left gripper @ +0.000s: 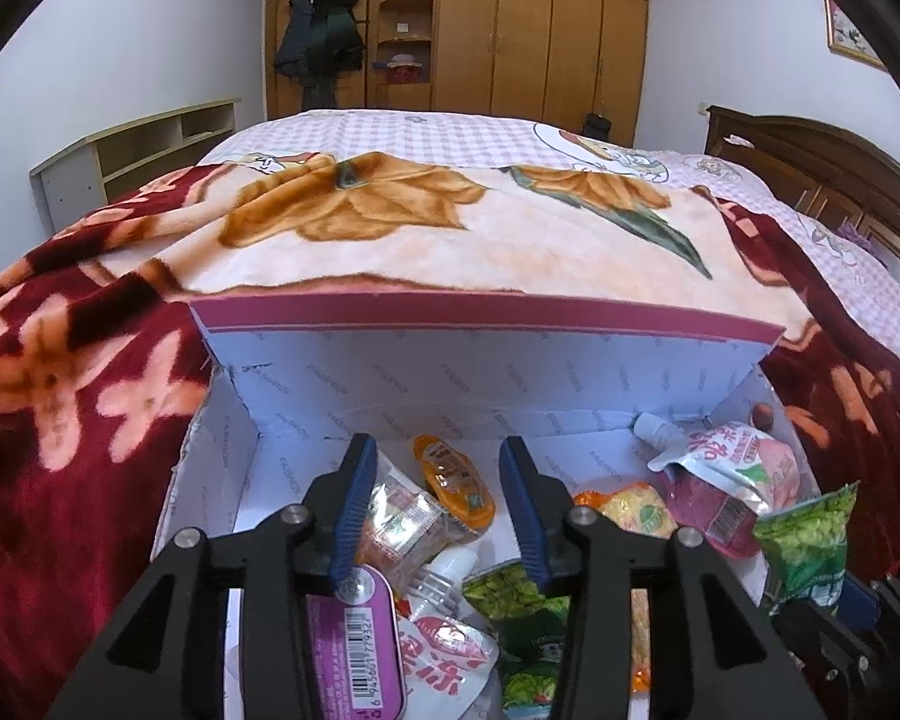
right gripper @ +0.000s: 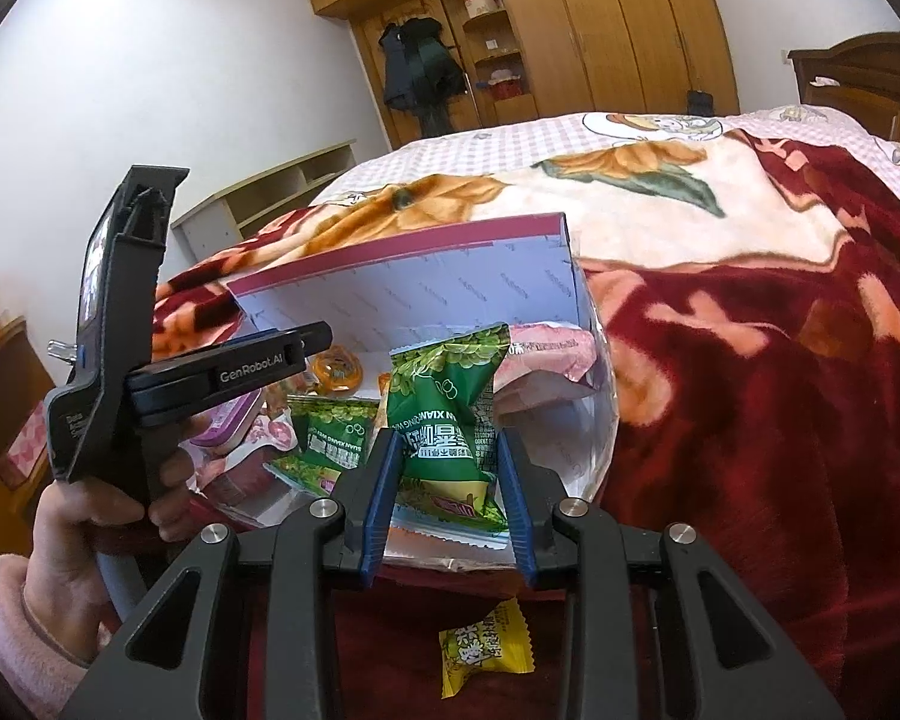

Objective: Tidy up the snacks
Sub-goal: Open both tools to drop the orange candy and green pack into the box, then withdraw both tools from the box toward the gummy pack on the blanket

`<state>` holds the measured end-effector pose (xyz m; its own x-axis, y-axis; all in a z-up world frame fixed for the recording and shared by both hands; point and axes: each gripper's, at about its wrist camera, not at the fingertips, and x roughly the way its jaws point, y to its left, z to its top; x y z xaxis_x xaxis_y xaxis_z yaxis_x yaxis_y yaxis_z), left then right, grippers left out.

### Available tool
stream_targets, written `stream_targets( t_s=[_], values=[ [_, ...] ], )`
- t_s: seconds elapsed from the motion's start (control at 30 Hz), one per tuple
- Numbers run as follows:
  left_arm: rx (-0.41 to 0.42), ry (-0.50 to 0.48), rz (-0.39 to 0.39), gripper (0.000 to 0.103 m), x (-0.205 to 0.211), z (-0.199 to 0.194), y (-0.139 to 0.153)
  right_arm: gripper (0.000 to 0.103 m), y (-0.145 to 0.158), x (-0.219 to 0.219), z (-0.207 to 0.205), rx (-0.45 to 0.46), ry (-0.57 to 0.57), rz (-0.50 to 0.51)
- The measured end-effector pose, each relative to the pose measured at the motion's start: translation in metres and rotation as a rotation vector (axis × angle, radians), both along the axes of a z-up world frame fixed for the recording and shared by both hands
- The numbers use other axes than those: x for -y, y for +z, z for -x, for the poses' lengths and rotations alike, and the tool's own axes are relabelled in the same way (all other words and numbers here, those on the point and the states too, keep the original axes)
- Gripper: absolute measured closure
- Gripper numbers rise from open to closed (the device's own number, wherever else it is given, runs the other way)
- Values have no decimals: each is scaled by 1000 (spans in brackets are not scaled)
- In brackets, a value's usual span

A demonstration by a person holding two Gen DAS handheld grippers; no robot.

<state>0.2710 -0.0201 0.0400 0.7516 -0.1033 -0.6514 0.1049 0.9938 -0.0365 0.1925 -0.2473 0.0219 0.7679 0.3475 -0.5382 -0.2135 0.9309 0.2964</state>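
- Green crinkly foil snack packet (right gripper: 450,420) sits clamped between the blue pads of the right claw (right gripper: 447,501), held over the near rim of the white cardboard box (right gripper: 426,294) on the bed's red floral blanket (right gripper: 750,372).
- Left claw (left gripper: 432,510) hangs inside the box with jaws apart, gripping nothing; an orange jelly cup (left gripper: 453,480) and other snacks lie below.
- Step in hand, as I judge it: dropping the green packet in.
- Next calls for easing forward over the pile, then releasing; a small yellow wrapped candy (right gripper: 487,648) waits outside on the blanket.
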Motion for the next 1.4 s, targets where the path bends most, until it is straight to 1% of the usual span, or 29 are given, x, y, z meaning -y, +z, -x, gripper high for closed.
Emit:
stream_targets(
  t_s=[0.13, 0.17, 0.23, 0.37, 0.4, 0.53, 0.67, 0.77, 0.93, 1.03, 1.4],
  values=[
    [6, 2, -3, 49, 0, 5, 1, 69, -1, 3, -3, -5, -1, -12],
    [11, 1, 0, 47, 0, 7, 2, 67, 0, 3, -3, -4, -1, -16],
    [20, -2, -1, 43, -1, 11, 5, 60, 1, 4, -3, 1, -4, -19],
    [30, -16, -9, 41, 0, 21, 9, 57, 2, 4, 1, 12, 7, -34],
    [31, -18, -11, 40, 0, 24, 10, 55, 3, 4, 2, 15, 14, -37],
    [49, -36, 9, 32, -4, 43, 15, 52, 8, -1, 10, 33, 34, -22],
    [54, -52, 9, 31, -6, 59, 20, 52, 14, -6, 18, 49, 49, -2],
    [76, -59, 10, 31, -7, 72, 26, 52, 19, -9, 26, 58, 63, -3],
    [99, -90, 32, 30, -10, 98, 36, 50, 25, -13, 42, 68, 94, 4],
    [115, -105, 37, 25, -11, 114, 40, 50, 27, -13, 53, 66, 106, 0],
    [127, -125, 54, 25, -15, 164, 43, 48, 30, -13, 94, 60, 109, 7]
  ],
)
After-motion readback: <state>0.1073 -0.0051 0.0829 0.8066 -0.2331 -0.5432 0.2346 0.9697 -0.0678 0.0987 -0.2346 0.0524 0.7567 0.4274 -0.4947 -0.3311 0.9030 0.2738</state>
